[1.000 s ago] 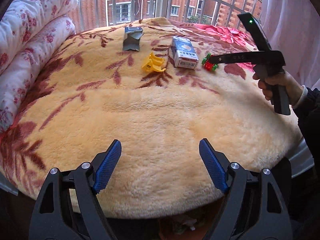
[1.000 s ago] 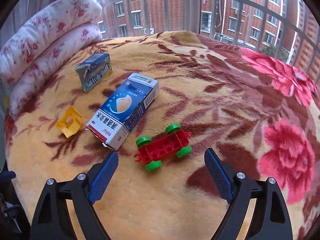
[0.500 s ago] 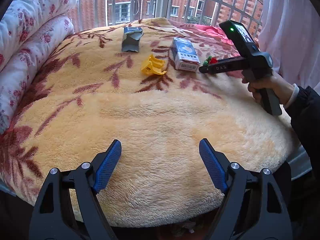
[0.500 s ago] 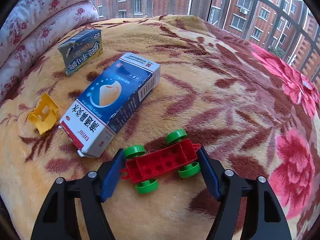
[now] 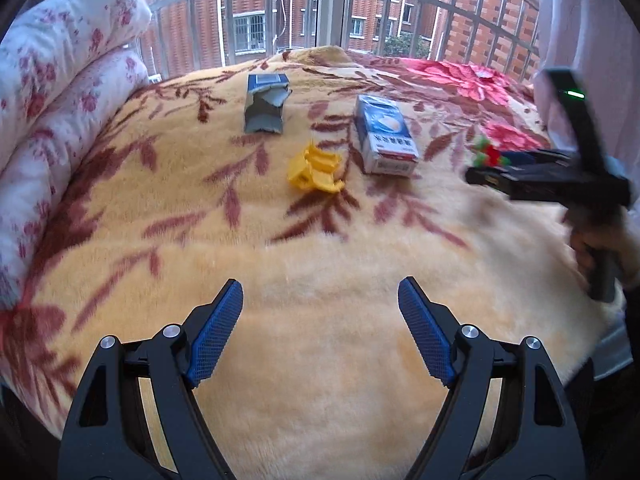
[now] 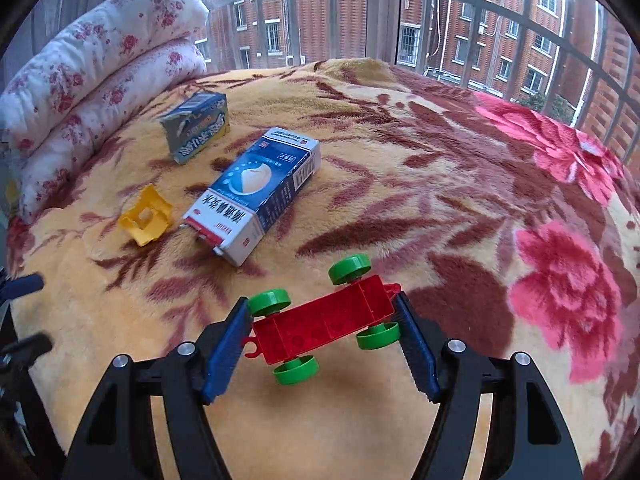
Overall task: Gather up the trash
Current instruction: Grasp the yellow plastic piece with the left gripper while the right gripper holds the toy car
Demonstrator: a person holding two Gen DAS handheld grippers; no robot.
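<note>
1. Two claws are mine: my right claw [image 6: 322,334] has just been closing and now grips the red toy car [image 6: 324,326] by its two ends, blue pads [image 6: 226,350] pressed against it
2. My left claw [image 5: 320,328] stands wide open with nothing between its pads, above the near, plain yellow part of the blanket [image 5: 328,360] on the bed
3. Four green wheels show on the car, which sits tilted between my right pads, apparently lifted off the blanket
4. Trash lies farther up the bed: a blue and white carton [image 6: 256,194] on its side, its torn end toward me, near the car but apart from it
5. Just beside that carton's near end lies a crumpled yellow scrap [image 6: 146,216], not touching it
6. Beyond both, a smaller grey-blue box [image 6: 198,126] lies alone, its top torn open
7. From my left view, the yellow scrap [image 5: 314,170] lies between the grey-blue box [image 5: 264,106] and the carton [image 5: 384,136], and my right claw [image 5: 486,160] with the car is blurred at the right edge
8. Rolled floral bedding [image 5: 60,112] lines the left side of the bed, and a barred window [image 6: 384,12] stands behind
</note>
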